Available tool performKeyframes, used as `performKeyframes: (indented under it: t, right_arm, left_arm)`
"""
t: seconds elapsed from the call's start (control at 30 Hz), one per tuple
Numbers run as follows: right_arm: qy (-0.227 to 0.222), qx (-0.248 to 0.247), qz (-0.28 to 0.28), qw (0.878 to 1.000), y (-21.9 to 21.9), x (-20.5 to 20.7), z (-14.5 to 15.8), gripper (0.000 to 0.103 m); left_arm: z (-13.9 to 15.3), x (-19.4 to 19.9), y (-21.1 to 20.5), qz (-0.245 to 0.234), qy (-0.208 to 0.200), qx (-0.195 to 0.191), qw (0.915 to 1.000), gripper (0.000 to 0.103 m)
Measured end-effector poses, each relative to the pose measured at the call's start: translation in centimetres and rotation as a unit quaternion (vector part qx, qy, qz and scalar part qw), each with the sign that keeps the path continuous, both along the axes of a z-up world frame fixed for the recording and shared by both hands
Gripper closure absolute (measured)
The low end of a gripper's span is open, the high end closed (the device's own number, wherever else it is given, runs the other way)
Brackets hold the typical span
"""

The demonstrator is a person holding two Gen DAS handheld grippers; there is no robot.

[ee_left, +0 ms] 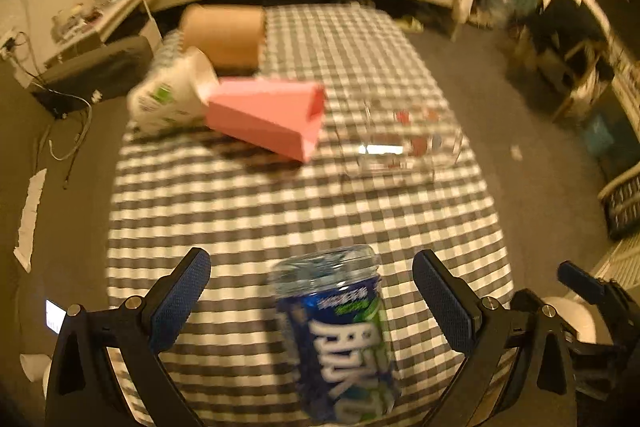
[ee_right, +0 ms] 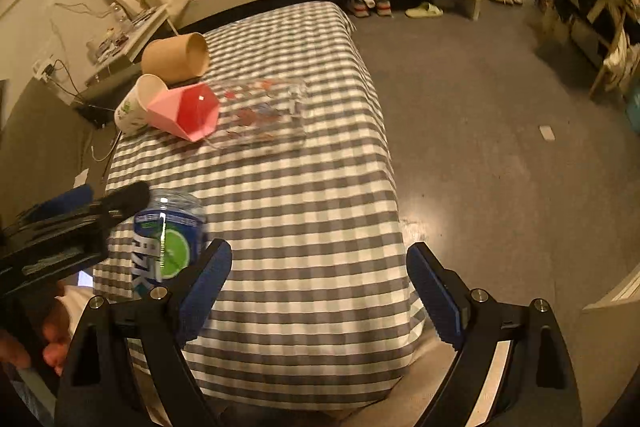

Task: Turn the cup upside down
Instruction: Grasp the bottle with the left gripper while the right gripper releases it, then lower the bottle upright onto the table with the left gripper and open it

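Clear plastic, blue-labelled, the cup stands at the bottom centre of the left wrist view between the left gripper fingers, spread wide and apparently lined up to grasp (not touching). The right gripper hangs parted, empty, over the checked cloth.

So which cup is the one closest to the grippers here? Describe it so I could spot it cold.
On the checkered tablecloth, look at the near end, away from the cluster of cups at the far end. The clear plastic cup sits between the open fingers of the left gripper. Unlike the brown cup, white cup and pink cup, it has a blue label with a lime-green circle.
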State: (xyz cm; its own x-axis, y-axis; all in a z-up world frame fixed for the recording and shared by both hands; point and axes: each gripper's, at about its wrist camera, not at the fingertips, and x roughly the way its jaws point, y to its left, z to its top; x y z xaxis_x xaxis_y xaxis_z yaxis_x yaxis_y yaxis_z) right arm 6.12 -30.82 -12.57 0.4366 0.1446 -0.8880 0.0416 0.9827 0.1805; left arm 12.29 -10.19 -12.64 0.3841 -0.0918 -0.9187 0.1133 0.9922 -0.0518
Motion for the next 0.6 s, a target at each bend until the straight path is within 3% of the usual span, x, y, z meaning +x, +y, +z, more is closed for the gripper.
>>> performKeyframes:
  t: [0.2, 0.27, 0.3, 0.37, 0.47, 0.6]
  right_arm:
    - [0.011, 0.019, -0.006, 1.0, -1.5, 0.6, -1.4, 0.014]
    - [0.014, 0.033, -0.009, 0.999, -1.9, 0.8, -1.7, 0.014]
    - [0.015, 0.034, -0.011, 0.999, -2.1, 0.9, -1.8, 0.014]
    - [0.016, 0.035, -0.014, 0.999, -2.3, 1.0, -1.9, 0.014]
    - [0.019, 0.039, -0.02, 0.999, -2.4, 1.2, -2.1, 0.014]
    - [0.016, 0.037, -0.02, 0.999, -2.0, 1.3, -1.9, 0.014]
  left_arm:
    - [-3.6, 1.3, -0.4, 0.009, 0.068, 0.004, 0.9976, 0.001]
    - [-3.9, 1.6, -0.1, 0.013, 0.077, -0.007, 0.9969, 0.012]
    - [-4.0, 1.8, 0.0, 0.012, 0.084, -0.011, 0.9963, 0.026]
    - [-4.0, 2.0, 0.3, 0.011, 0.094, -0.023, 0.9952, 0.028]
    - [-2.7, 2.3, 0.7, 0.0, 0.083, -0.031, 0.9961, 0.028]
    - [0.5, 2.7, 1.1, -0.007, 0.025, -0.026, 0.9993, 0.029]
